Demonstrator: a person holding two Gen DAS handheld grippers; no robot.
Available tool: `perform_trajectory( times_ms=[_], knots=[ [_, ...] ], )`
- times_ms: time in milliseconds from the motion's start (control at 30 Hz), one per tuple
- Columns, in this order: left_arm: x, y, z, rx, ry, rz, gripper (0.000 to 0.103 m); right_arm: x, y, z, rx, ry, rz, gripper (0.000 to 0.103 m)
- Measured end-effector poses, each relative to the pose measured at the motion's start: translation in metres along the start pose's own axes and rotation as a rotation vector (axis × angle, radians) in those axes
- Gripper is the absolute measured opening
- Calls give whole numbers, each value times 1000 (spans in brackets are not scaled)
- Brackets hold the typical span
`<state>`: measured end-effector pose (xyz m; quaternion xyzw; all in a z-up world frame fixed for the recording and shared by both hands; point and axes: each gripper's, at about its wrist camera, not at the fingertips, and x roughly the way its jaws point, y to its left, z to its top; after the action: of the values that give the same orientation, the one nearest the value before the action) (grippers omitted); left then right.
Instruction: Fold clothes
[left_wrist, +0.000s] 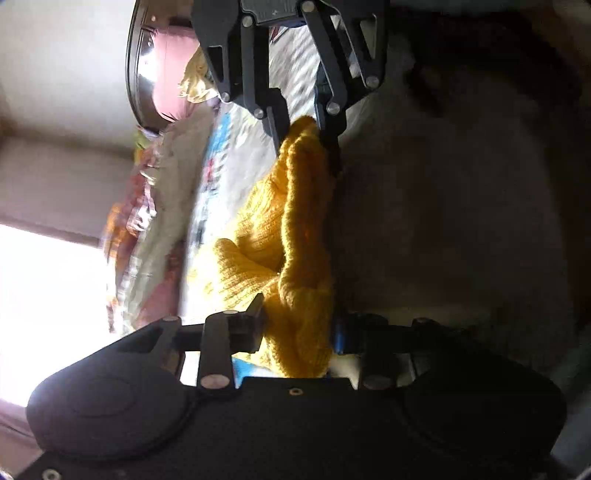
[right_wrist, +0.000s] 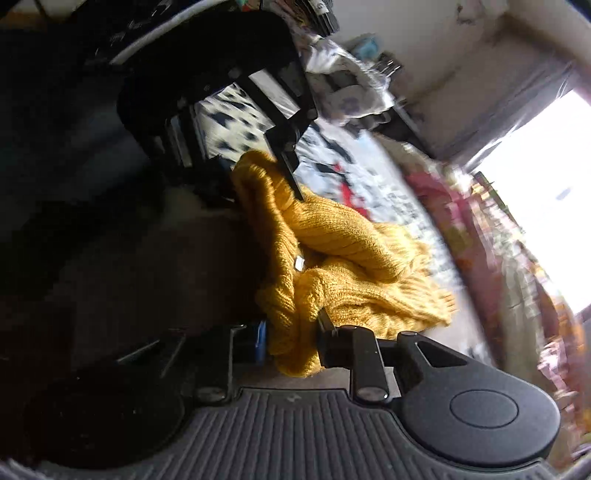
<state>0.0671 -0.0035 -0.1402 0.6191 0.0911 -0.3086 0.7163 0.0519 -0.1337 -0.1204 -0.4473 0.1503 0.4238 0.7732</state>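
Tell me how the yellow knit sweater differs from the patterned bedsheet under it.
The yellow knit sweater is one plain colour; the patterned bedsheet is white with dark and red marks. The sweater is bunched and gripped by the left gripper and the right gripper; the bedsheet lies flat. Both are fabric.

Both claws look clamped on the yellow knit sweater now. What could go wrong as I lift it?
1. The left claw and right claw each pinch a bunched fold of the yellow knit sweater, so several layers may rise together instead of spreading.
2. The rest of the sweater is heaped on the patterned bedspread, so a sleeve may stay tucked inside.
3. Loose knit may stretch or slip from the narrow grips.
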Motion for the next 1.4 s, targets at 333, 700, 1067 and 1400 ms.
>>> perform_trajectory(
  times_ms=[333, 700, 1067, 1400],
  knots=[
    [-22, 66, 22, -140, 7, -275, 33, -43, -33, 17, 67, 16, 181, 27],
    [-4, 172, -13, -481, -81, -504, 34, -38, -157, 35, 188, -59, 221, 28],
    [77, 258, -106, -1008, -173, -588, 35, 47, -301, -7, 697, -147, 329, 28],
    [182, 259, -197, -1537, -203, -618, 34, 164, -338, -96, 1289, -158, 377, 28]
  ],
)
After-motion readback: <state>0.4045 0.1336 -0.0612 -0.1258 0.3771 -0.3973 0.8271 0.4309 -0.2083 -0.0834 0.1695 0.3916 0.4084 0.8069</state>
